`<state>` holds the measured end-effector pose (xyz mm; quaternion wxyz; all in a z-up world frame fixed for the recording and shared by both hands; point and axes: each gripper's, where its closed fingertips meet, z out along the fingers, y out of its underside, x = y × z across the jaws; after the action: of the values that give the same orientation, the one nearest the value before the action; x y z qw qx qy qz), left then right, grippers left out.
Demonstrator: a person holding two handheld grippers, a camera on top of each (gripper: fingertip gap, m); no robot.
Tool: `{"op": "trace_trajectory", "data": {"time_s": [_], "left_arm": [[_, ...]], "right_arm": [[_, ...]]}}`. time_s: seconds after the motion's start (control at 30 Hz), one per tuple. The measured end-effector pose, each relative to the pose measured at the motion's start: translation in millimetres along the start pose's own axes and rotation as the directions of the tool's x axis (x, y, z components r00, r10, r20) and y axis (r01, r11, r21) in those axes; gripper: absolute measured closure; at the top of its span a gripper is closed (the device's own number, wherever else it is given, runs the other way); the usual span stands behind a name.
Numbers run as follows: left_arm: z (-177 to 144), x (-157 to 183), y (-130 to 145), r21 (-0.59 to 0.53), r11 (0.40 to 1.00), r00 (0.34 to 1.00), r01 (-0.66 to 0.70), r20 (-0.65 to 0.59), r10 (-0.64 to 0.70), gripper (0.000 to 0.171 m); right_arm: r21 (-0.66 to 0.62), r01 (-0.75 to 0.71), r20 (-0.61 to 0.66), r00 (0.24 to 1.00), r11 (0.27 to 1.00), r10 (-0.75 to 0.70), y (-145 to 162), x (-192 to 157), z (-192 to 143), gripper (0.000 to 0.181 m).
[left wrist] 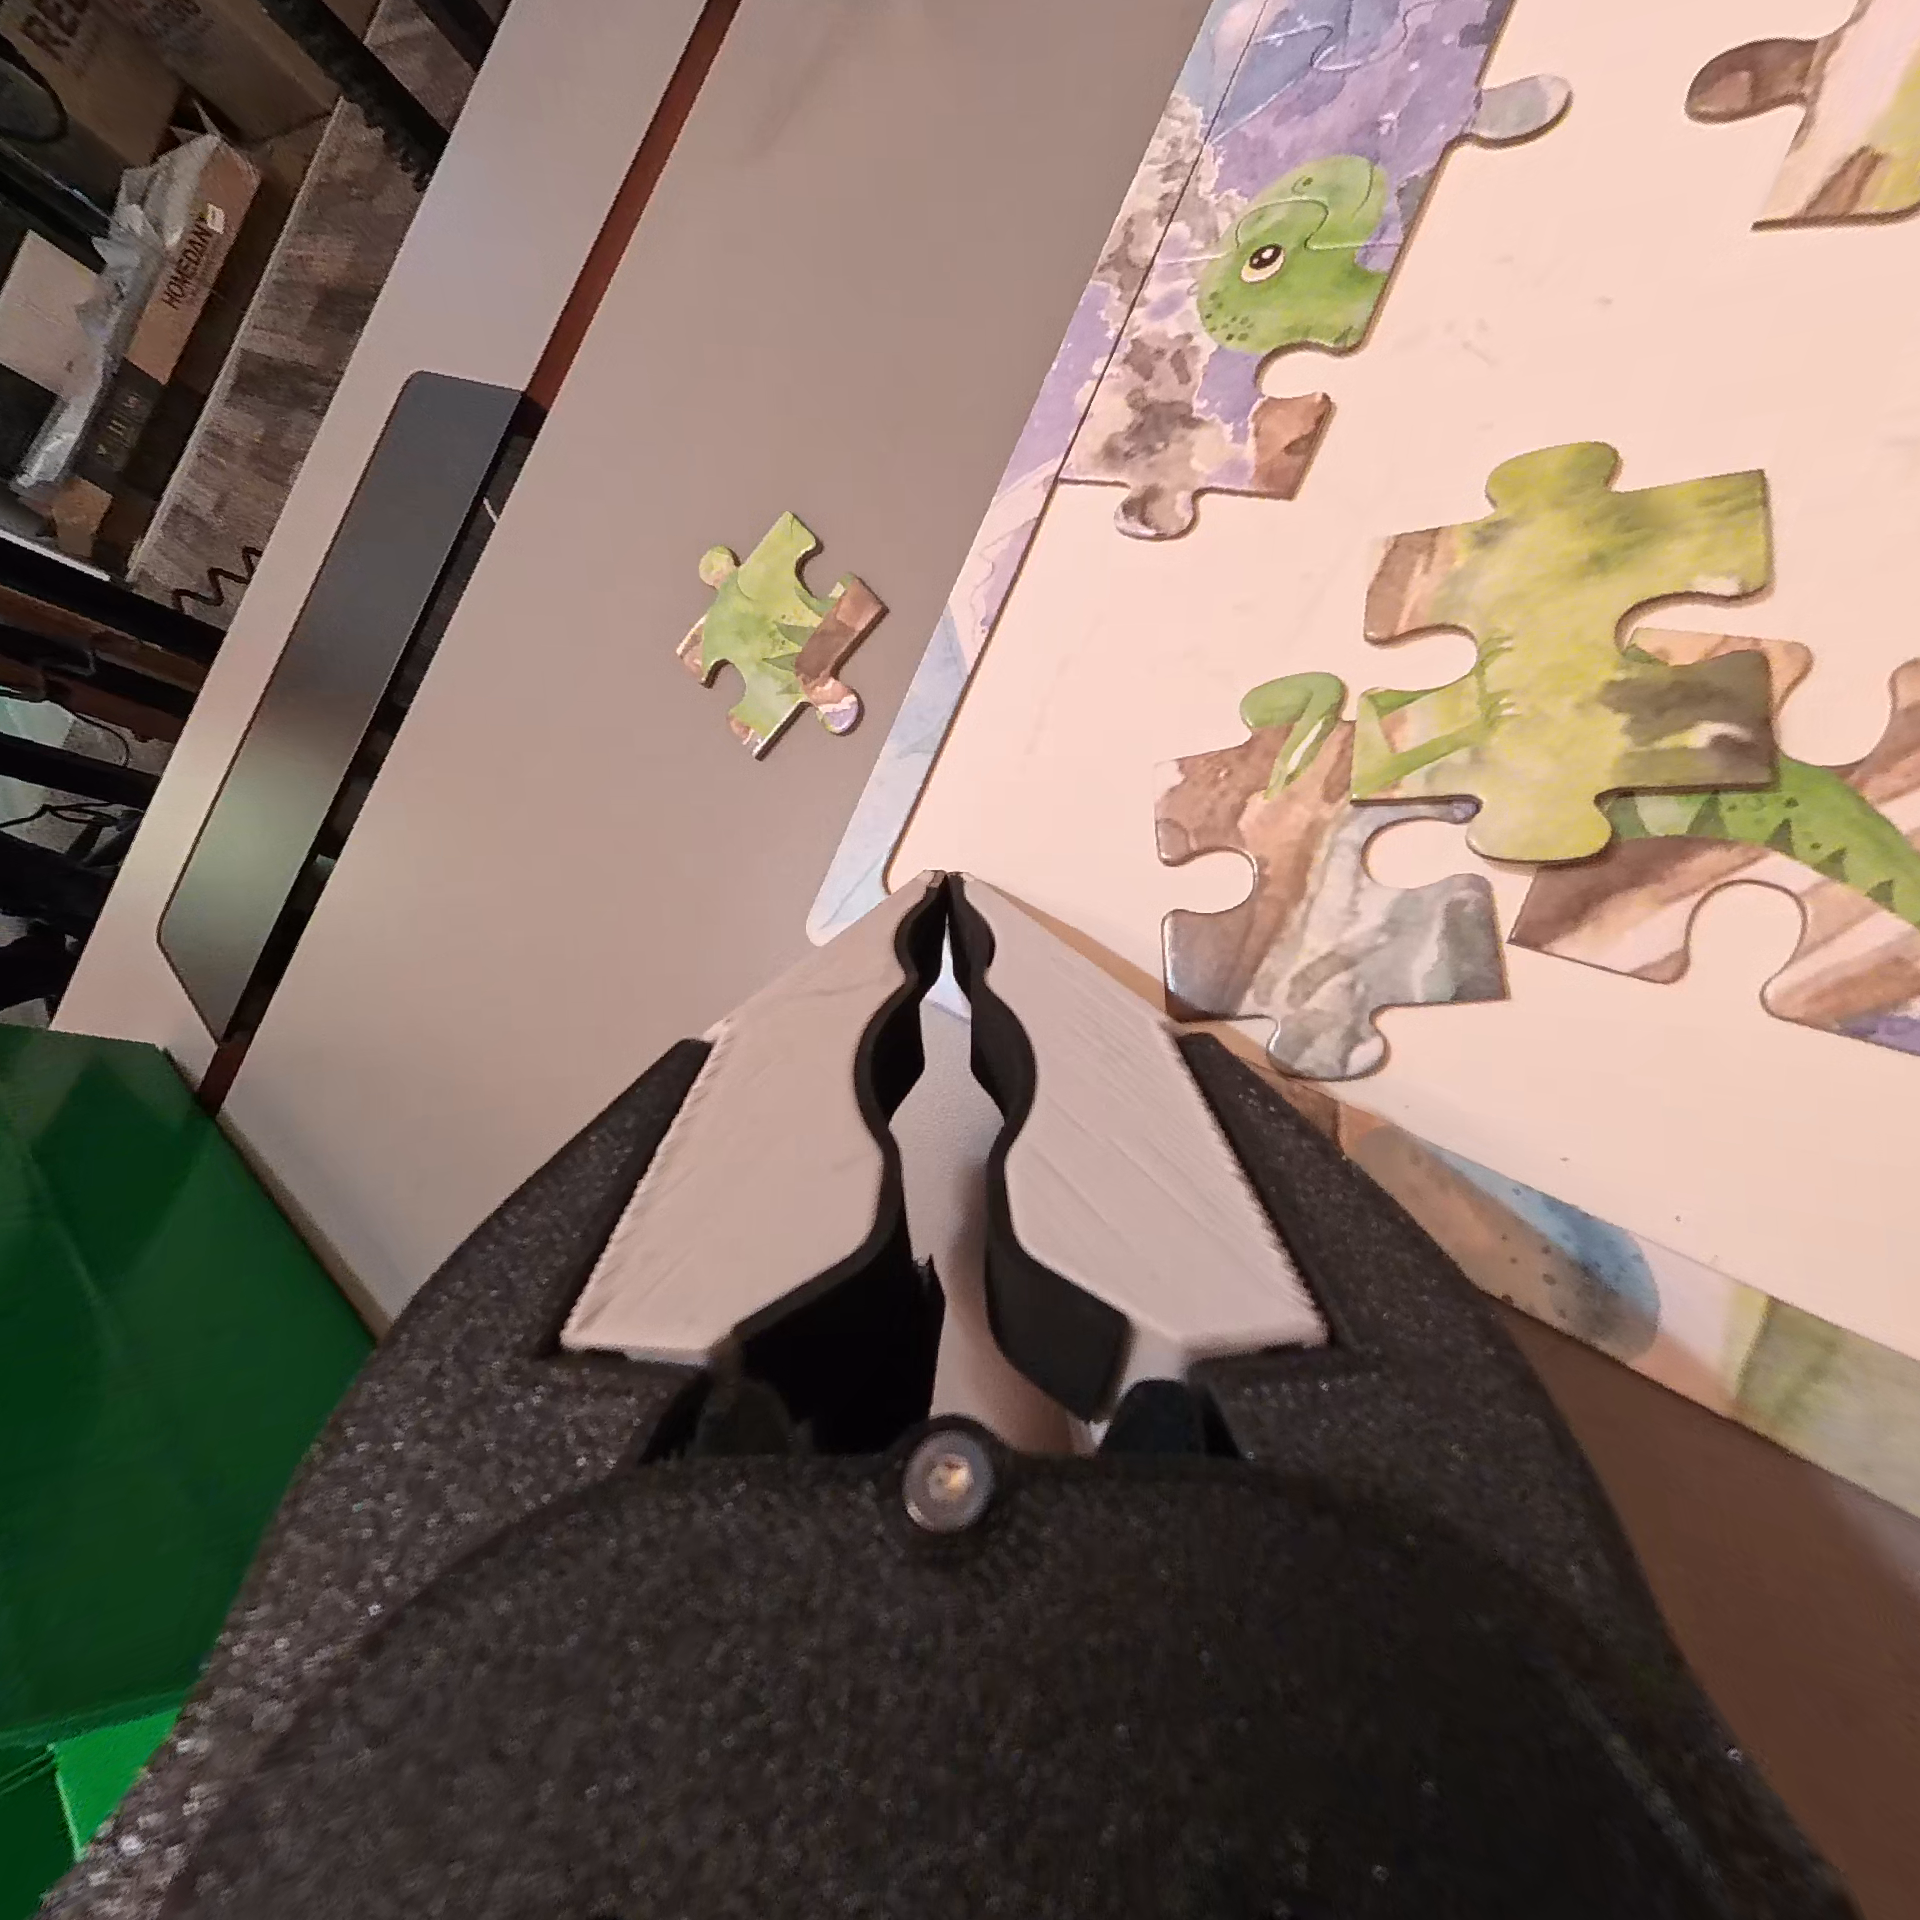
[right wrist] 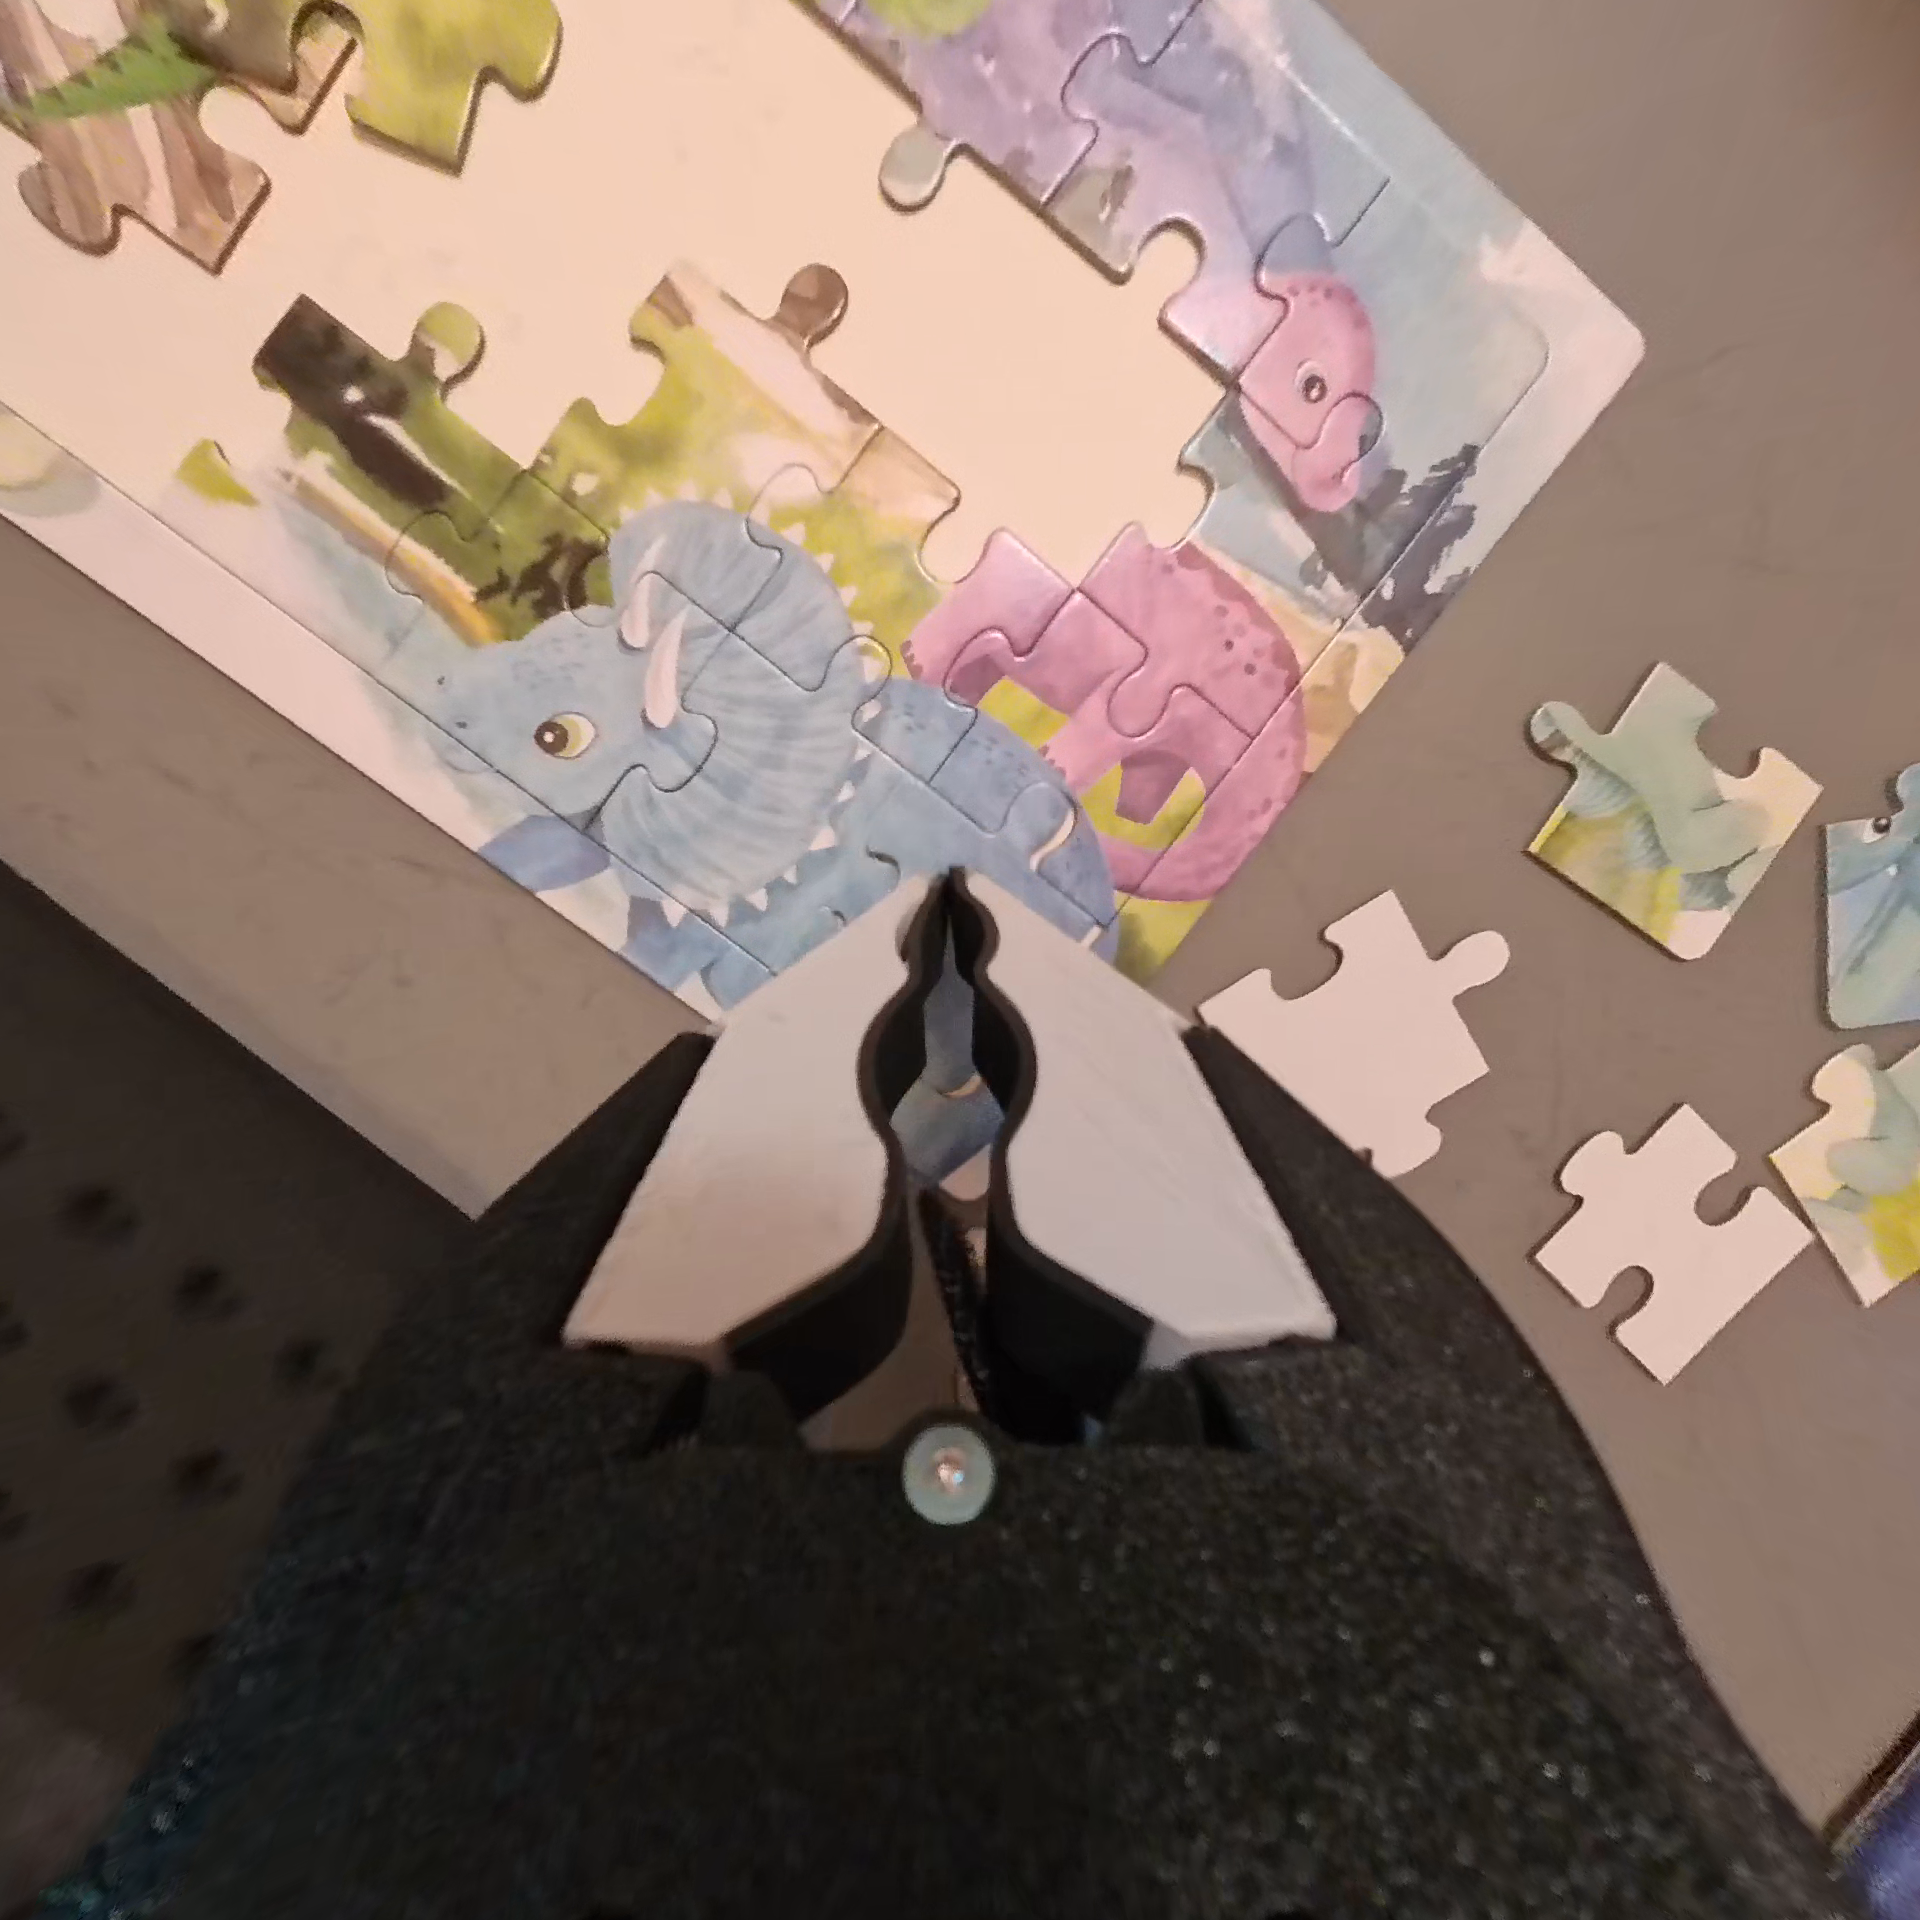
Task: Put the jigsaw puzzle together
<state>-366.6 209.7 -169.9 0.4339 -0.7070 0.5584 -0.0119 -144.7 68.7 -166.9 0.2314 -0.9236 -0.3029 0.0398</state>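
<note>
The puzzle tray lies on the grey table, partly filled. In the left wrist view, my left gripper is shut and empty over the tray's corner. Joined pieces with a green dinosaur head sit along the tray's edge; loose pieces lie piled inside it. One loose green piece lies on the table beside the tray. In the right wrist view, my right gripper is shut and empty over the joined blue dinosaur. A pink dinosaur is joined beside it.
Several loose pieces lie on the table right of the tray in the right wrist view, two face down and others face up. A green box stands at the left. Shelves with cardboard boxes stand beyond the table edge. About 25 cm separates my left fingertips from my right. The left tips stand about 8 cm off the loose green piece.
</note>
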Motion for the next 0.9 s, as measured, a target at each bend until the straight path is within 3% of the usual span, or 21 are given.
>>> {"op": "trace_trajectory", "data": {"time_s": [0.4,0.57,0.7,0.83,0.9], "left_arm": [[0,0,0,-0.001,1.0,1.0,-0.002,0.002,0.002,0.171],[0,0,0,-0.001,1.0,1.0,-0.004,0.002,0.004,0.171],[0,0,0,-0.001,1.0,1.0,-0.006,0.003,0.006,0.171],[0,0,0,-0.002,1.0,1.0,-0.011,0.007,0.011,0.171],[0,0,0,-0.002,1.0,1.0,-0.012,0.008,0.012,0.171]], "right_arm": [[-0.065,0.043,-0.057,0.997,0.997,-0.046,5,6,-4,0.181],[0.073,0.055,-0.042,0.998,0.996,-0.052,-19,9,-33,0.181],[0.081,0.098,-0.019,0.995,0.992,-0.097,1,-8,-25,0.147],[0.131,0.063,0.023,0.998,0.989,-0.066,8,-15,-10,0.15],[0.171,0.067,0.036,0.997,0.983,-0.074,4,-17,-9,0.161]]}}
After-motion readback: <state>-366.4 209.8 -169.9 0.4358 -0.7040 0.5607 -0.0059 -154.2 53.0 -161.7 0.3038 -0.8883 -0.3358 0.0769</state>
